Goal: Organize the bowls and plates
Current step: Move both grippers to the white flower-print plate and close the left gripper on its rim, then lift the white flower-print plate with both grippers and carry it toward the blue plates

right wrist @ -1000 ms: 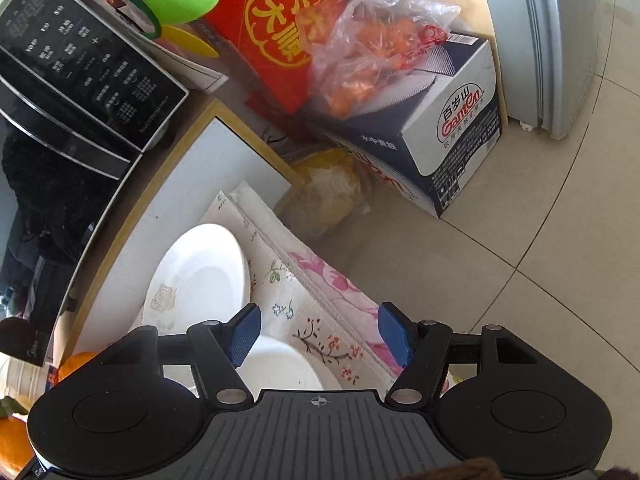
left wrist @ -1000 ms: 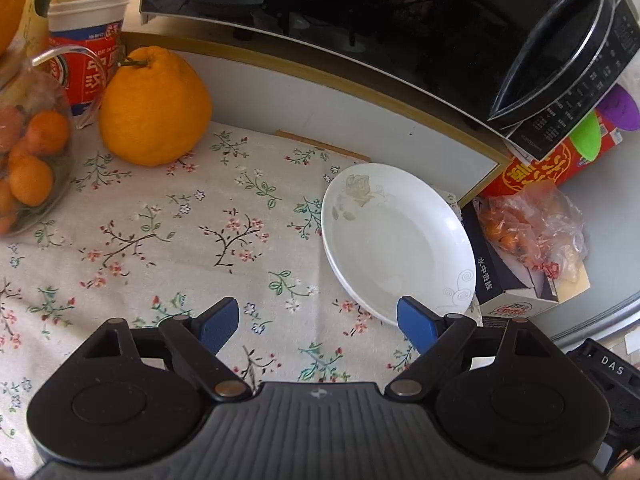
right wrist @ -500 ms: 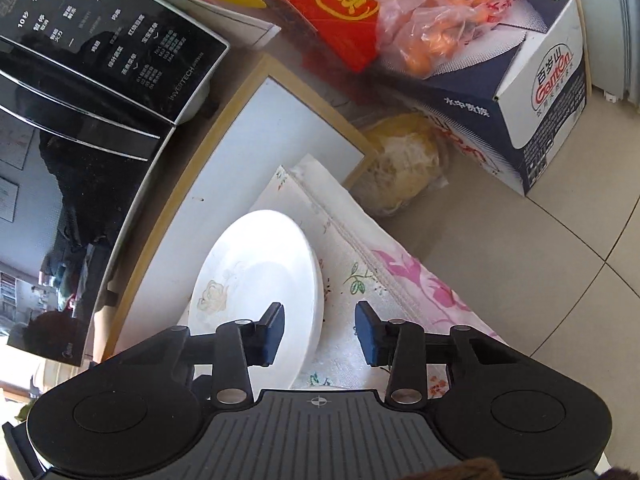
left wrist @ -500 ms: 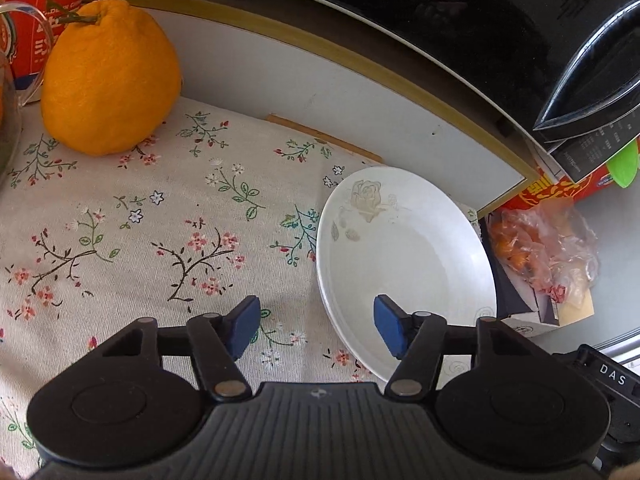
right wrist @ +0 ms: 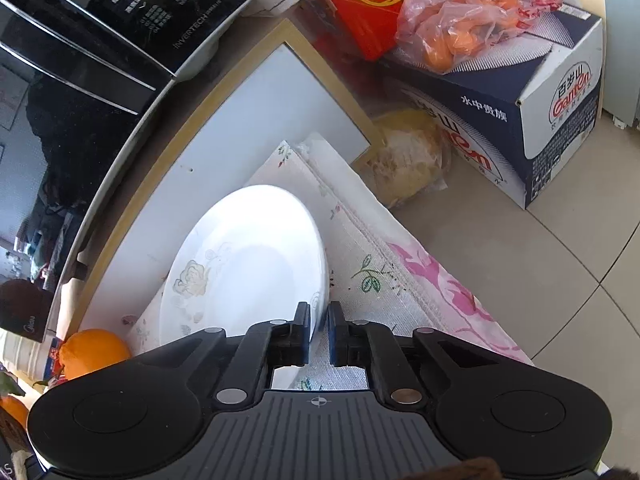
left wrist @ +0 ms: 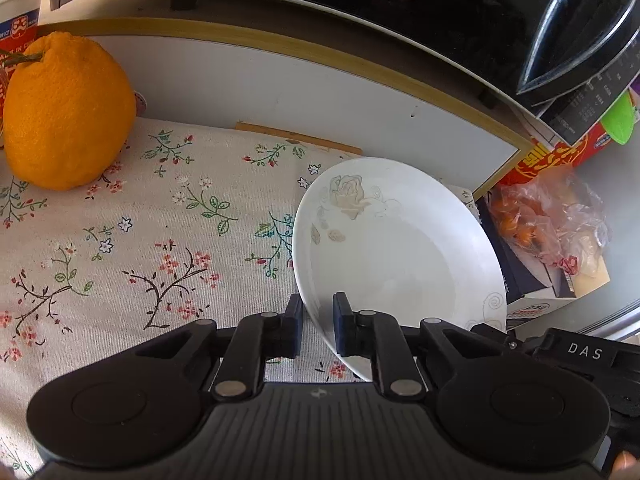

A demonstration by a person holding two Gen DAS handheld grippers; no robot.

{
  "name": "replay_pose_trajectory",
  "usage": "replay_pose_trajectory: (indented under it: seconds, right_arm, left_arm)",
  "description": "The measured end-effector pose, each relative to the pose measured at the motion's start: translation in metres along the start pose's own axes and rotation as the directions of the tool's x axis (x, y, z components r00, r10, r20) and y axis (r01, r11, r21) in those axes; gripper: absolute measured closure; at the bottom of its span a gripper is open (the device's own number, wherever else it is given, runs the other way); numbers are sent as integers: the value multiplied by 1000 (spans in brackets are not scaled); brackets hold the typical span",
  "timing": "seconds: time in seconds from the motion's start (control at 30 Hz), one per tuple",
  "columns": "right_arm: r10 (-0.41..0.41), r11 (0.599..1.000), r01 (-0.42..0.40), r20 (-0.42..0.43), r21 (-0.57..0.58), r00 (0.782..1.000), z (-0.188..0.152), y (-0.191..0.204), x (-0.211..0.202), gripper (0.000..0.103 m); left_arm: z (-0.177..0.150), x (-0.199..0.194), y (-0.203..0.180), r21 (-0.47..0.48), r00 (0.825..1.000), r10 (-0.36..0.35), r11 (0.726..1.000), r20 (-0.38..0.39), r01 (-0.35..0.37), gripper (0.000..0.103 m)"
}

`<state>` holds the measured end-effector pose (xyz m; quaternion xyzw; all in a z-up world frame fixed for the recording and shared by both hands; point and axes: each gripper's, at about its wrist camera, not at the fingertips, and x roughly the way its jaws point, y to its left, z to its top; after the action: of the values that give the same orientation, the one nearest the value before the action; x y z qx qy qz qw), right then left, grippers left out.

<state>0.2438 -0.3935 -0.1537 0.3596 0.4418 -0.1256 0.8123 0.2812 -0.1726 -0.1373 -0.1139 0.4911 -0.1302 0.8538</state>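
Observation:
A white plate with a pale rose print lies on the flowered tablecloth, near the table's right end. My left gripper is closing on the plate's near left rim, which sits between its blue pads. In the right wrist view the same plate is seen from the other side. My right gripper is closing on its near right rim, one pad inside the plate and one outside. Both sets of pads look pressed against the rim. The plate seems slightly tilted.
A large orange fruit sits at the back left of the cloth. A black microwave overhangs the white ledge behind. Off the table's right end stand a blue and white box and a bag of oranges, above tiled floor.
Both grippers have moved in toward the plate and gone from wide open to closed around its rim, the left from the left side, the right from the right.

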Motion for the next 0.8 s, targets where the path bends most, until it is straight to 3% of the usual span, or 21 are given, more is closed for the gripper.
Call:
replay_pose_trajectory:
  seconds: [0.1,0.33,0.8]
  right_arm:
    - [-23,999,24,27,-46,999,-2,12,-8,93]
    - [22,994,-15,65,-106,998,-5,32,-32,93]
    - [68,974,-42,107,-223,992,-55,77,-102,92]
  left_arm:
    - [1,-9,-2,10,1000,-9,1000,17,9,91]
    - [2,-40,3,8,998,-30,1000,62,30,91]
    - [-24,-131,20,10,984,-24,1000,178,22,91]
